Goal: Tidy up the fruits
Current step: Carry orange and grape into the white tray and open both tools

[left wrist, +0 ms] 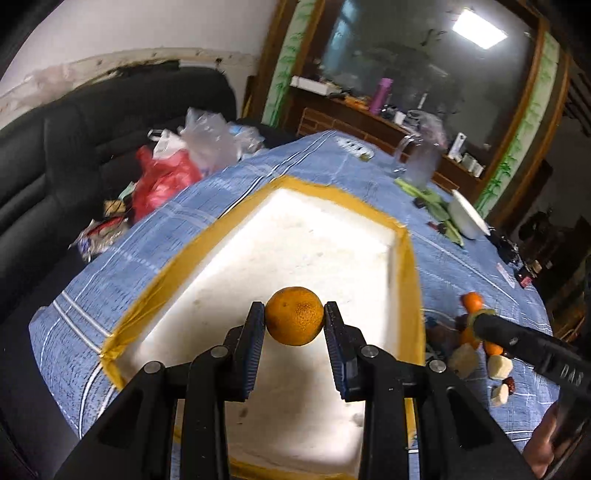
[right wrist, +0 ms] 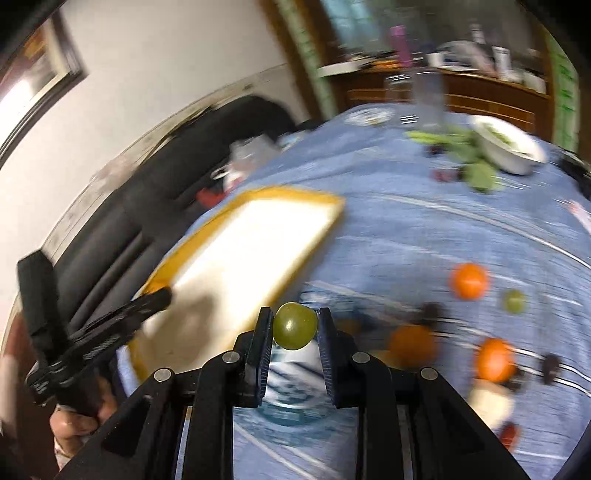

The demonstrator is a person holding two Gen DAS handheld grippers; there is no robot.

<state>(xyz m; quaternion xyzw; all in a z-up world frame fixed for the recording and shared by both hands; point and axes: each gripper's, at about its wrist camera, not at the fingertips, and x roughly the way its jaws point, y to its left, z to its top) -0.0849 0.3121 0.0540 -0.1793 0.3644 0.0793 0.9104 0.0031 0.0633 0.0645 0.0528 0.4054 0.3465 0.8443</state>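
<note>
Between the left hand-held gripper's (left wrist: 294, 317) pads sits an orange (left wrist: 294, 315).

White wall (left wrist: 140, 26) across upper left of frame. Black sofa (left wrist: 74, 140) below, at left. Wooden cabinet (left wrist: 369, 118) at upper centre, under large dark glass panel (left wrist: 424, 55) reflecting ceiling light (left wrist: 480, 27). Bamboo-patterned trim (left wrist: 286, 62) alongside.

Orange tangerine (left wrist: 294, 316), green grape (right wrist: 295, 325), blue-striped tablecloth (left wrist: 221, 177).

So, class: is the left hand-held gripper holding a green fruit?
No, the left hand-held gripper is shut on an orange fruit above the white tray; the green fruit is in the right hand-held gripper.
</note>
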